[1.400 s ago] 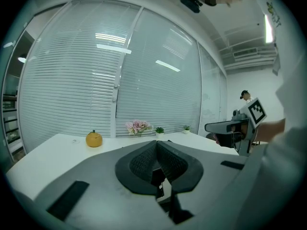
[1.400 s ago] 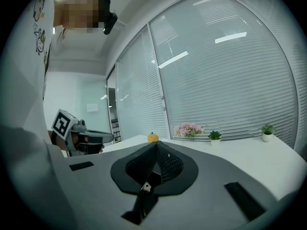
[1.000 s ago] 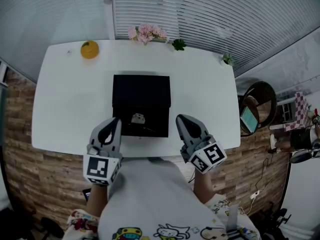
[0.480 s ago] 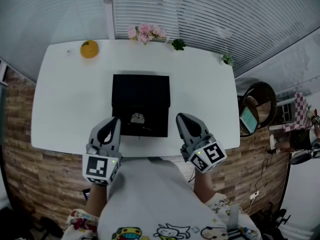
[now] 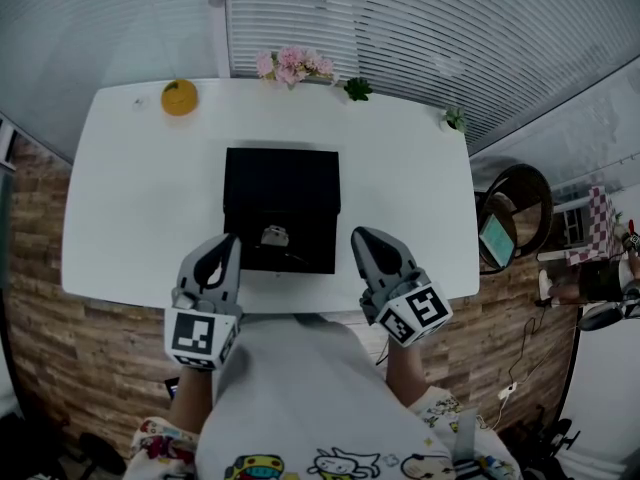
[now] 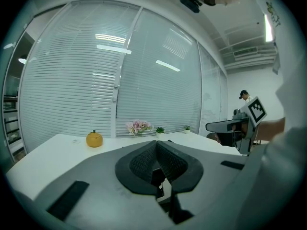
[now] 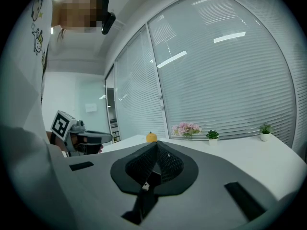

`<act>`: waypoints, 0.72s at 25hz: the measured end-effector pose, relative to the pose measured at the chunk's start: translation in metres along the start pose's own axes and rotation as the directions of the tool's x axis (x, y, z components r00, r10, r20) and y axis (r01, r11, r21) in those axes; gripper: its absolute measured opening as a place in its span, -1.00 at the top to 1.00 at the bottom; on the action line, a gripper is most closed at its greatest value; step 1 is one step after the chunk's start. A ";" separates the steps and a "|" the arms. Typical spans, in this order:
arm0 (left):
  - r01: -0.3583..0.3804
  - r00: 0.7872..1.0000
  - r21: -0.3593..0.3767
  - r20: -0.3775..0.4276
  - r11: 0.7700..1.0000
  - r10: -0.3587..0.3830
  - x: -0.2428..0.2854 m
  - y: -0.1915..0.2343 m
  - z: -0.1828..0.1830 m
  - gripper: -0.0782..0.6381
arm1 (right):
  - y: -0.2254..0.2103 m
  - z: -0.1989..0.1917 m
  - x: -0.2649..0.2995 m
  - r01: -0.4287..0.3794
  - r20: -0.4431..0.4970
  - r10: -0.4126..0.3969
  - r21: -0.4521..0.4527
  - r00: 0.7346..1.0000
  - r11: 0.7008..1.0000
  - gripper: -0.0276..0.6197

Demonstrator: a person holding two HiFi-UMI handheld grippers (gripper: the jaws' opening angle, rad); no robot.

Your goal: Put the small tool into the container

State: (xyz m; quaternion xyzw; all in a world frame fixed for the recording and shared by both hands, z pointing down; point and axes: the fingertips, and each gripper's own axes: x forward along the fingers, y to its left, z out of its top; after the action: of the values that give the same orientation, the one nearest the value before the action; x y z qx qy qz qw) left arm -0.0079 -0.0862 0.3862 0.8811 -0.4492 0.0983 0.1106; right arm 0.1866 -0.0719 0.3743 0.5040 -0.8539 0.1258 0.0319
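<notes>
Seen from the head view, a white desk (image 5: 130,198) carries a black square container (image 5: 283,183) at its middle. The small tool (image 5: 275,236), pale grey, lies within the container's outline, close to its 6 o'clock edge. Whether it sits down inside or on a flat top I cannot tell.

The left claw (image 5: 232,241) hangs at about 7 o'clock of the container, its tip just over the near left corner. In its own view the ribbed pads (image 6: 143,161) meet at the tip with nothing between them. The right claw (image 5: 360,236) hangs at about 4 o'clock of the container, just beside its right edge. Its pads (image 7: 169,163) are also pressed together and empty. Neither claw touches the tool.

An orange fruit (image 5: 179,98) stands at 10 o'clock of the container, near the far left corner of the desk. A bunch of pink flowers (image 5: 293,66) stands at 12 o'clock on the far edge. A small green plant (image 5: 358,89) stands at 1 o'clock, and another (image 5: 457,119) at 2 o'clock. Slatted blinds (image 5: 400,28) run behind the desk.
</notes>
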 end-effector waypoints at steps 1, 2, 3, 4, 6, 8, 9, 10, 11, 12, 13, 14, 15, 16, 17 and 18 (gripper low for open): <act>0.000 1.000 0.000 0.000 1.000 0.000 0.000 0.000 0.000 0.77 | 0.000 0.000 -0.001 0.001 0.001 -0.001 0.000 1.000 1.000 0.92; 0.000 1.000 0.001 0.000 1.000 0.000 -0.001 0.000 0.001 0.77 | 0.000 0.000 -0.001 0.002 0.001 -0.002 -0.001 1.000 1.000 0.92; 0.000 1.000 0.003 0.002 1.000 0.000 -0.001 0.000 0.001 0.77 | 0.000 0.000 -0.002 0.003 0.001 -0.003 -0.002 1.000 1.000 0.92; 0.001 1.000 0.008 0.004 1.000 -0.001 -0.001 0.000 0.002 0.77 | 0.001 0.000 -0.002 0.003 0.000 -0.003 -0.004 1.000 1.000 0.92; 0.003 1.000 0.018 0.007 1.000 -0.003 -0.001 0.000 0.003 0.77 | 0.002 -0.001 -0.003 0.004 -0.002 -0.004 -0.006 1.000 1.000 0.92; 0.007 1.000 0.027 0.007 1.000 -0.007 -0.001 0.000 0.003 0.77 | 0.002 -0.001 -0.003 0.005 -0.004 -0.005 -0.007 1.000 1.000 0.92; 0.011 1.000 0.028 0.006 1.000 -0.011 0.000 0.000 0.004 0.77 | 0.002 -0.001 -0.004 0.005 -0.004 -0.005 -0.007 1.000 1.000 0.92; 0.015 1.000 0.029 0.006 0.999 -0.015 0.000 0.000 0.004 0.77 | 0.002 -0.001 -0.003 0.005 -0.003 -0.005 -0.008 1.000 1.000 0.92; 0.019 1.000 0.032 0.005 0.999 -0.019 0.001 0.000 0.005 0.77 | 0.002 0.000 -0.003 0.005 -0.003 -0.005 -0.009 1.000 1.000 0.92; 0.022 1.000 0.035 0.002 0.999 -0.022 0.001 -0.001 0.005 0.77 | 0.002 0.000 -0.003 0.005 -0.002 -0.005 -0.010 1.000 1.000 0.92; 0.026 1.000 0.039 0.000 0.999 -0.026 0.001 -0.001 0.005 0.77 | 0.003 0.000 -0.002 0.004 -0.002 -0.004 -0.012 1.000 1.000 0.92; 0.030 1.000 0.044 -0.003 0.999 -0.030 0.001 -0.001 0.005 0.77 | 0.003 0.000 -0.002 0.004 -0.003 -0.004 -0.015 1.000 1.000 0.92; 0.035 0.999 0.049 -0.005 0.998 -0.035 0.002 -0.001 0.005 0.77 | 0.003 0.001 -0.001 0.003 -0.004 -0.003 -0.020 1.000 1.000 0.92; 0.041 0.999 0.054 -0.007 0.998 -0.041 0.002 -0.001 0.005 0.77 | 0.004 0.001 -0.001 0.004 -0.006 -0.004 -0.025 1.000 1.000 0.92; 0.047 0.999 0.060 -0.009 0.997 -0.047 0.003 -0.001 0.005 0.77 | 0.004 0.001 -0.001 0.006 -0.007 -0.006 -0.030 1.000 1.000 0.92; 0.053 0.999 0.066 -0.010 0.996 -0.053 0.004 -0.001 0.006 0.77 | 0.003 0.002 0.000 0.009 -0.007 -0.009 -0.034 1.000 0.999 0.92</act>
State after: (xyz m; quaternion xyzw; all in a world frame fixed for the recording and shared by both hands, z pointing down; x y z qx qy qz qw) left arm -0.0042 -0.0901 0.3815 0.8955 -0.4216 0.1137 0.0857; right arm 0.1840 -0.0704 0.3720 0.5069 -0.8534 0.1130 0.0443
